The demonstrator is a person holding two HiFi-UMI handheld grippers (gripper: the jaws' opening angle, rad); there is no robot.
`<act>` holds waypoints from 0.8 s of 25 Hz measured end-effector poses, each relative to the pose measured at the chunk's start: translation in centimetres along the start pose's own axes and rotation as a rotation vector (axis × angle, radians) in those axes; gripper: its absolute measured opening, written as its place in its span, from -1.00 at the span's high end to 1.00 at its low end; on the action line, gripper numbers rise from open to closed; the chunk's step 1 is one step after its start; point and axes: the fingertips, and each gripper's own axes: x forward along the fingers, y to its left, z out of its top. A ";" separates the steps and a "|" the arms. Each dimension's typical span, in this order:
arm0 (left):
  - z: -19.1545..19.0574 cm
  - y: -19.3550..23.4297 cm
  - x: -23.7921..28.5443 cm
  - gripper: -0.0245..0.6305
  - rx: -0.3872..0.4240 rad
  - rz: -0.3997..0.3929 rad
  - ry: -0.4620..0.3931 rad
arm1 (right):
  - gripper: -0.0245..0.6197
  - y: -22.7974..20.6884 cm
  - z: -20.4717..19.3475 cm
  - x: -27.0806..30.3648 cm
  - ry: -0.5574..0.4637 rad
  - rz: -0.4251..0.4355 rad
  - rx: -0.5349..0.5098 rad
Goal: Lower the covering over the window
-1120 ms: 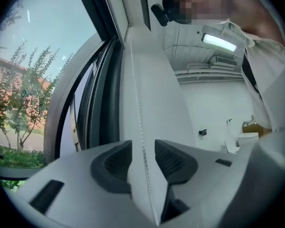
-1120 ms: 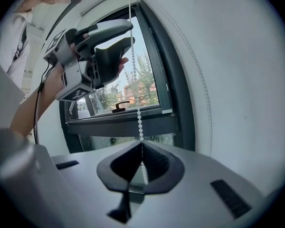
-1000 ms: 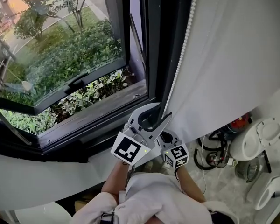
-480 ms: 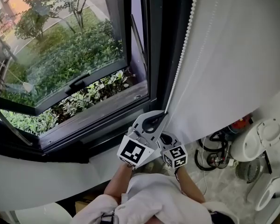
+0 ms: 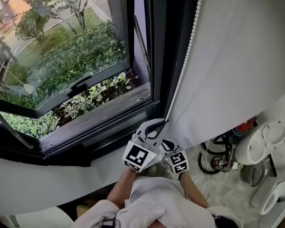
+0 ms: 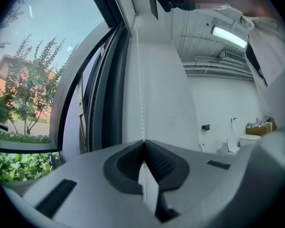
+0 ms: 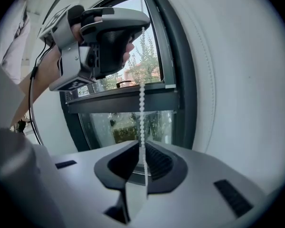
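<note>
Your left claw is smooth, matt grey plastic; its pads are darker, finely ribbed and look rubbery. The bead chain is white plastic, each bead with a slight sheen. In the head view, at 3 o'clock of the chain, the blind is white cloth, matt and smooth, with a stitched seam line. At 9 o'clock of it, the window frame looks like dark metal with a satin finish, and the glass is glossy. At 5 o'clock, the floor is pale, mottled and polished, like stone.

Head view steeply down, gripper views close, sharing bead chain
</note>
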 end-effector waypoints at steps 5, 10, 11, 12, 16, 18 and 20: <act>-2.3 -0.2 -0.2 0.88 -0.020 0.004 0.045 | 0.60 0.4 1.0 -0.9 -0.015 0.010 -0.023; -4.7 -0.3 -0.5 0.88 -0.035 0.008 0.083 | 0.54 0.0 3.9 -3.0 -0.089 -0.012 -0.027; -5.1 -0.3 -0.6 0.88 -0.039 0.008 0.091 | 0.54 -0.2 4.7 -3.6 -0.109 -0.019 -0.026; -5.6 -0.4 -0.7 0.88 -0.042 0.008 0.098 | 0.54 -0.3 5.6 -4.2 -0.130 -0.026 -0.027; -7.3 -0.6 -0.9 0.88 -0.052 0.006 0.124 | 0.55 -1.1 9.5 -6.5 -0.218 -0.046 -0.038; -8.1 -0.8 -1.0 0.88 -0.057 0.006 0.135 | 0.55 -1.4 11.7 -7.6 -0.264 -0.052 -0.049; -8.9 -1.0 -1.0 0.88 -0.062 0.005 0.145 | 0.55 -1.4 14.0 -8.5 -0.312 -0.049 -0.065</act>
